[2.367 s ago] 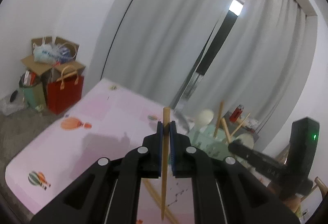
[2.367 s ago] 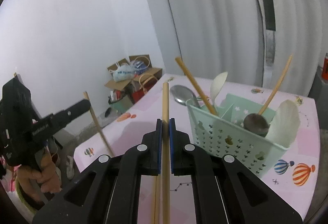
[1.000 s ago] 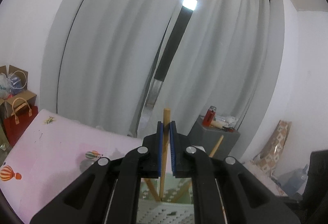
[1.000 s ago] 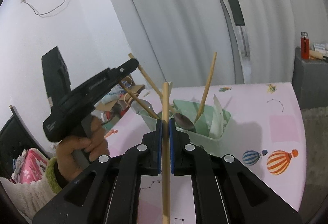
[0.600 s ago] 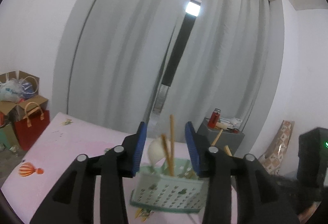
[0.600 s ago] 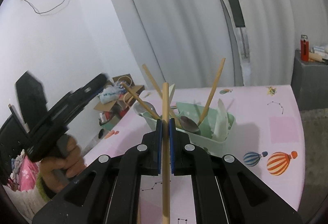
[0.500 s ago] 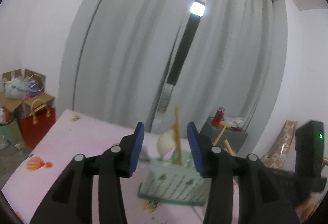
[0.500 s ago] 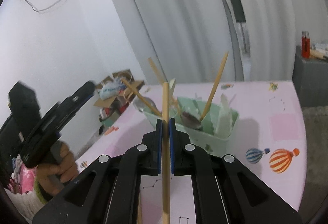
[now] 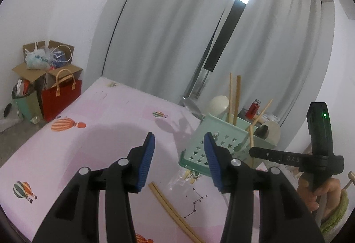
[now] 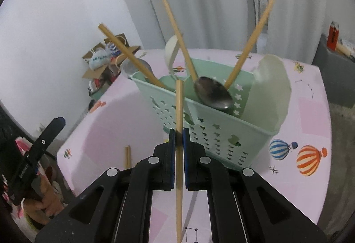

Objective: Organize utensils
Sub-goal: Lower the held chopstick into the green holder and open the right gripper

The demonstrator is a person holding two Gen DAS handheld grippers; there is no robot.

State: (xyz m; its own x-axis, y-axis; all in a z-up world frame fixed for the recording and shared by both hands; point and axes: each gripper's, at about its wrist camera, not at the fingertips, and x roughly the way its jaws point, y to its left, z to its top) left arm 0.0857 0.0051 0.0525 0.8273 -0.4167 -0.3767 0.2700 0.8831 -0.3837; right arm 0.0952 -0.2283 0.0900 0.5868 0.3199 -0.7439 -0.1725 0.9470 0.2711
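Observation:
A mint-green utensil basket [image 9: 200, 149] [image 10: 199, 118] stands on the pink balloon-print table [image 9: 99, 127]. It holds several wooden chopsticks [image 10: 177, 36], a metal spoon [image 10: 213, 94] and white ceramic spoons [image 10: 270, 92]. My left gripper [image 9: 178, 149] is open and empty, low over the table just left of the basket. A pair of chopsticks [image 9: 173, 214] [image 10: 127, 156] lies on the table below it. My right gripper [image 10: 178, 134] is shut on one upright wooden chopstick [image 10: 179, 109], close against the basket's near wall. It also shows in the left wrist view as a black right gripper [image 9: 288, 158] held in a hand.
Cardboard boxes and a red bag [image 9: 57, 92] sit on the floor past the table's left edge. Grey curtains hang behind. A grey stand with a red lighter [image 9: 254, 107] is beyond the basket. The left gripper [image 10: 44, 138] and its hand show at the lower left of the right wrist view.
My left gripper opened and left its chopstick standing in the basket, then drew back and down to the left. My right gripper came closer to the basket, tilting down, still gripping its chopstick.

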